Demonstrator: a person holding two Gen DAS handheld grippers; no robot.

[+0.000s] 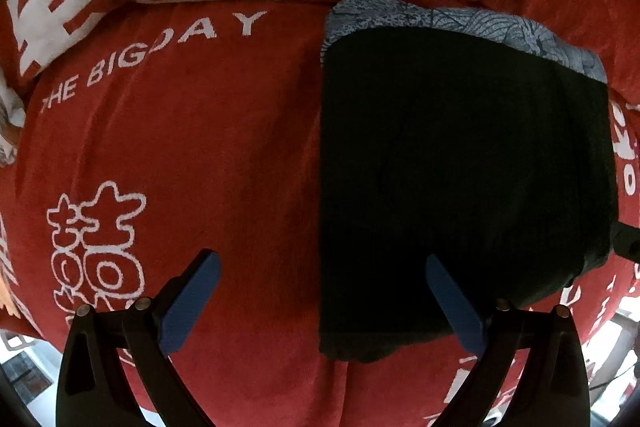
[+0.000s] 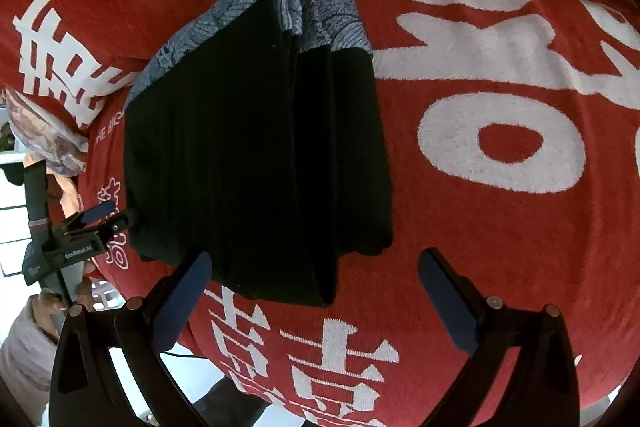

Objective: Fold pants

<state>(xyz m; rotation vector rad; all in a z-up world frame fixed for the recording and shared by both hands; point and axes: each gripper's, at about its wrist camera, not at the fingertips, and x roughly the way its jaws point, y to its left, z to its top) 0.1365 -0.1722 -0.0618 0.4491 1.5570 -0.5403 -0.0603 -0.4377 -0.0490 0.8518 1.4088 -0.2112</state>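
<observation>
Right wrist view, folded pants point(image 2: 256, 155), creases indistinct

Black pants point(image 2: 256, 155) with blue-grey patterned lining, red blanket point(image 1: 200, 147) with white lettering

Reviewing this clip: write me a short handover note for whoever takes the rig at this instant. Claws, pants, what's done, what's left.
Left claw: open, holding nothing, hovering at the near left edge of the black pants.
Right claw: open, empty, hovering at the near end of the pants.
Pants: lying in a compact folded stack on the red blanket, blue patterned lining showing at the far end.
Done: the folds appear made; layers are visible in the right wrist view.
Left: probably only tidying the uneven near edges, if anything.
</observation>
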